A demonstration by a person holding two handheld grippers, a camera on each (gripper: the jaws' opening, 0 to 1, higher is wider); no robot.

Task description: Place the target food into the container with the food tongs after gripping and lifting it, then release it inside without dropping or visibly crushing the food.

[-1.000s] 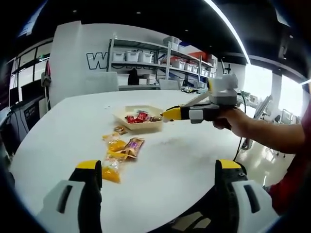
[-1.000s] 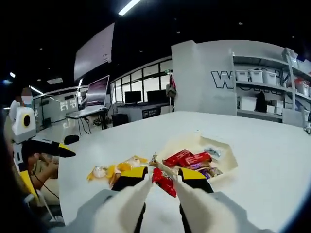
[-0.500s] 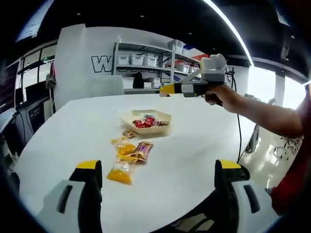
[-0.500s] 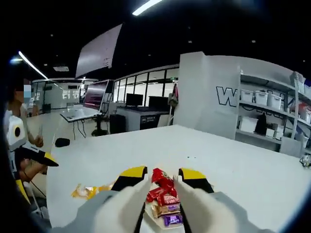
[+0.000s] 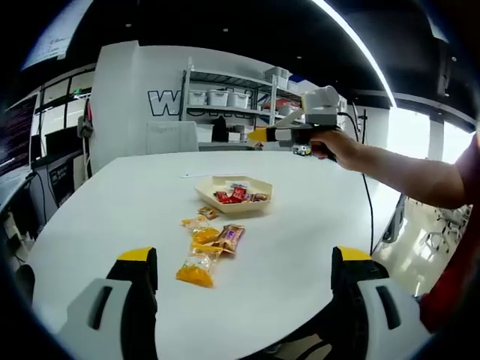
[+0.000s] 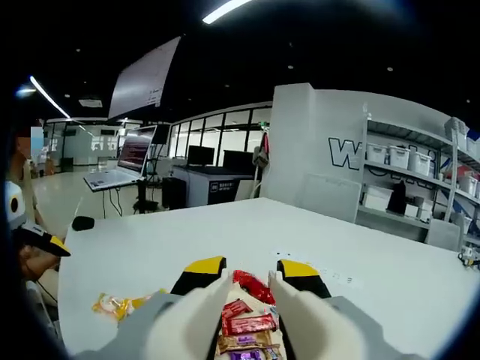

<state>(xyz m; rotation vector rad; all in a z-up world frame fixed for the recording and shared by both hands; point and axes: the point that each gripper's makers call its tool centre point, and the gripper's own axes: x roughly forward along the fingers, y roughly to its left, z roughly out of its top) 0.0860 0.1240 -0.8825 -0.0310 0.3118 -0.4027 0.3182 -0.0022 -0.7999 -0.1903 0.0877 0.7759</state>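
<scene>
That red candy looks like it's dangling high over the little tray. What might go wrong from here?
The right gripper pinches the red snack packet only by one end, so it may slip free early. Held well above the tray, a release from there could bounce it off the packets already inside or over the low rim. The loose snacks beside the tray could get knocked on later reaches.

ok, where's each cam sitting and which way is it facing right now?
Left gripper view: rides low at the table edge, looks across at the loose snacks and tray; own tongs wide open at the bottom, the person's forearm holding the right tongs high.
Right gripper view: up above the tray, looking down and across the table; own tongs around a red packet.
Shared: table, tray, snacks.
</scene>
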